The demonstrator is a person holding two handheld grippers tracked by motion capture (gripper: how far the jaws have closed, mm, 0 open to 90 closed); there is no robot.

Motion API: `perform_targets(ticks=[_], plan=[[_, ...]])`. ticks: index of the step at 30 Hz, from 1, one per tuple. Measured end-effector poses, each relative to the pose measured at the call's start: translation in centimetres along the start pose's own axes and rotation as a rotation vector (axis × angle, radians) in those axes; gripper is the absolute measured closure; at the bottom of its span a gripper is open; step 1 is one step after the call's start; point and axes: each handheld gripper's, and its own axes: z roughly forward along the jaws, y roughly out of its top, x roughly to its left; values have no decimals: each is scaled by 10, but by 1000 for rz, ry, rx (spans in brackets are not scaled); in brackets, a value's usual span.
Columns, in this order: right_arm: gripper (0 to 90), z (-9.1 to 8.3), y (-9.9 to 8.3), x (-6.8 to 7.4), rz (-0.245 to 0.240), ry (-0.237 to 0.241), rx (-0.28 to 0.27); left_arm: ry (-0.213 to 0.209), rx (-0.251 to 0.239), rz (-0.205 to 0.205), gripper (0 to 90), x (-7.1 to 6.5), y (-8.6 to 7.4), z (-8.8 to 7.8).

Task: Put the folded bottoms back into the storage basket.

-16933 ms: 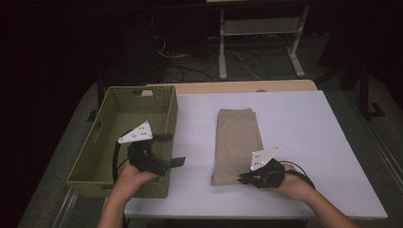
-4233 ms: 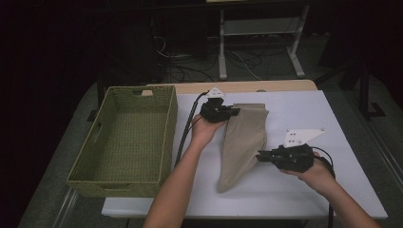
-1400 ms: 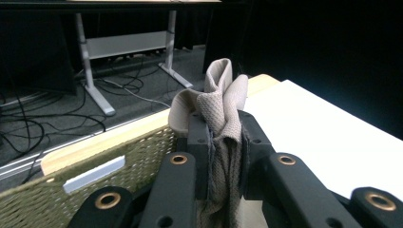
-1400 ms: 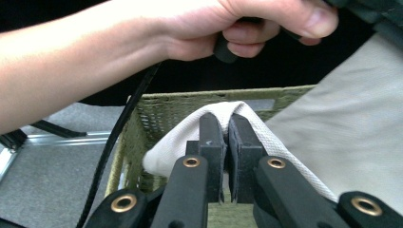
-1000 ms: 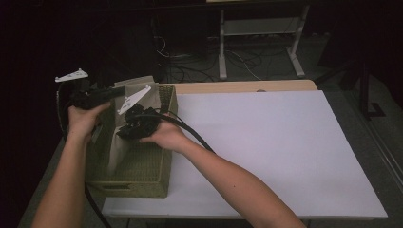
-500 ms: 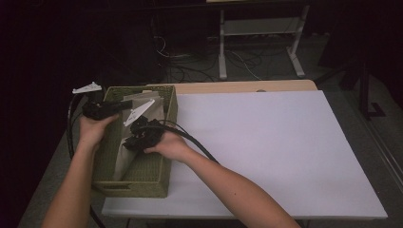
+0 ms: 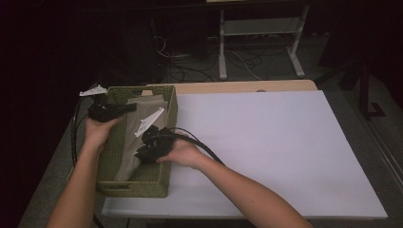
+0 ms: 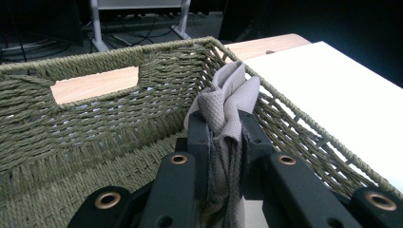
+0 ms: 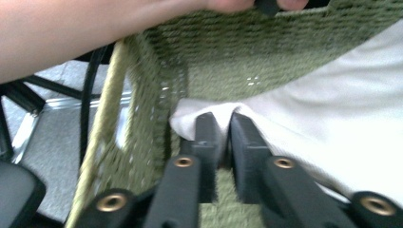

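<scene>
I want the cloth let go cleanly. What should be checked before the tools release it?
1. Folded beige cloth inside the green woven basket: ok.
2. Left tool clamped on a cloth edge: ok.
3. Right tool: its jaws have just been opening, cloth edge between them; pressing or not: cannot tell.
4. Cloth lying flat on the basket floor: cannot tell.
5. Basket standing on the white table: ok.

Your basket [image 7: 167,124] sits at the surface's [image 7: 285,152] left edge; the folded cloth [image 7: 135,142] lies inside it lengthwise, with each gripper over one of its ends.
</scene>
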Motion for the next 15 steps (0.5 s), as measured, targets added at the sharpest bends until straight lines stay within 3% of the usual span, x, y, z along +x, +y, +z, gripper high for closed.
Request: perform_targets(ticks=[3, 9, 15], plan=[[663, -12, -3, -2, 9, 4, -31, 7, 14, -6, 776, 1, 0, 4], [508, -33, 0, -8, 37, -38, -75, 32, 44, -22, 774, 9, 1, 11], [442, -50, -2, -18, 67, -82, -124, 59, 90, -14, 772, 12, 5, 28]])
